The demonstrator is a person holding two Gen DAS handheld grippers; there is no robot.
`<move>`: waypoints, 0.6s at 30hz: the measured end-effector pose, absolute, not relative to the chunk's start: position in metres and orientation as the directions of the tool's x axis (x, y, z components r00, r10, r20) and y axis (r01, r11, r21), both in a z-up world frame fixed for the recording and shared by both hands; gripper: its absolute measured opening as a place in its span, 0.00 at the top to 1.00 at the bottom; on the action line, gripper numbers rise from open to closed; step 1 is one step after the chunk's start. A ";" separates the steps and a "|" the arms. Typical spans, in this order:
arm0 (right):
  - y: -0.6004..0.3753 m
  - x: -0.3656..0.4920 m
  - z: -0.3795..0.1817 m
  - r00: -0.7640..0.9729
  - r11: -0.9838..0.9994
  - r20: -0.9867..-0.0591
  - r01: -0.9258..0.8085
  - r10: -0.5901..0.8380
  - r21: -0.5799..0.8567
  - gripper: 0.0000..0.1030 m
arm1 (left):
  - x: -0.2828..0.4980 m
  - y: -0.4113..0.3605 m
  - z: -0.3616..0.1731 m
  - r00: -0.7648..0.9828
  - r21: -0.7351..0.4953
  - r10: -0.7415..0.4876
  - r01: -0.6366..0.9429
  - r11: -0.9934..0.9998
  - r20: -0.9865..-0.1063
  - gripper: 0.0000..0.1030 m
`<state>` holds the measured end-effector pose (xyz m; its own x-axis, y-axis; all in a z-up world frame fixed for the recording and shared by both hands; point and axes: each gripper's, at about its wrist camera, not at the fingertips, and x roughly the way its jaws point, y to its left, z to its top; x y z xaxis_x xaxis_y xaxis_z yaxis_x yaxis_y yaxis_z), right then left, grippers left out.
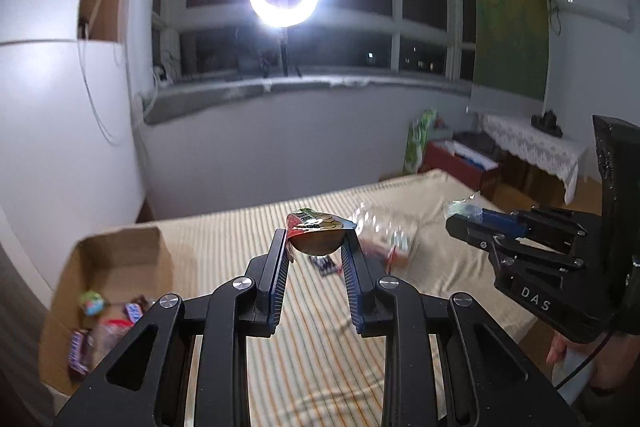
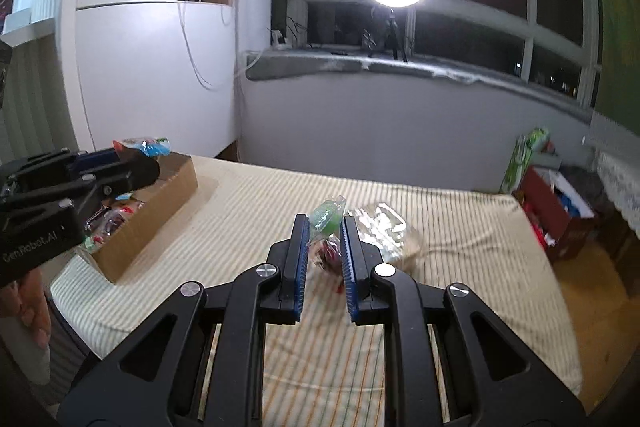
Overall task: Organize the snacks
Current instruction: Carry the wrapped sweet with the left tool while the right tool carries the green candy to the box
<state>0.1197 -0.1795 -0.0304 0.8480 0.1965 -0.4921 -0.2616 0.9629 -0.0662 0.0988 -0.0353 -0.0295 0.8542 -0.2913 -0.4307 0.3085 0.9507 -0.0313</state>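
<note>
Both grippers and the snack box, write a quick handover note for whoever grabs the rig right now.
Left gripper: shut on a small round snack packet, held up above the bed.
Right gripper: shut on a green-wrapped snack, also lifted.
Cardboard box: on the bed's left side, open, already holding several wrapped snacks and candy bars.
Clear plastic bag: lying on the bed with more snacks around it.
Done: some snacks boxed.
Left: drop both held snacks into the box, then fetch the rest from around the bag.
</note>
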 end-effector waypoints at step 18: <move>-0.070 0.119 -0.041 0.785 0.897 -0.536 -0.429 0.310 -0.110 0.84 | 0.070 0.052 -0.029 0.899 -0.087 -0.200 0.181 0.980 -0.389 0.76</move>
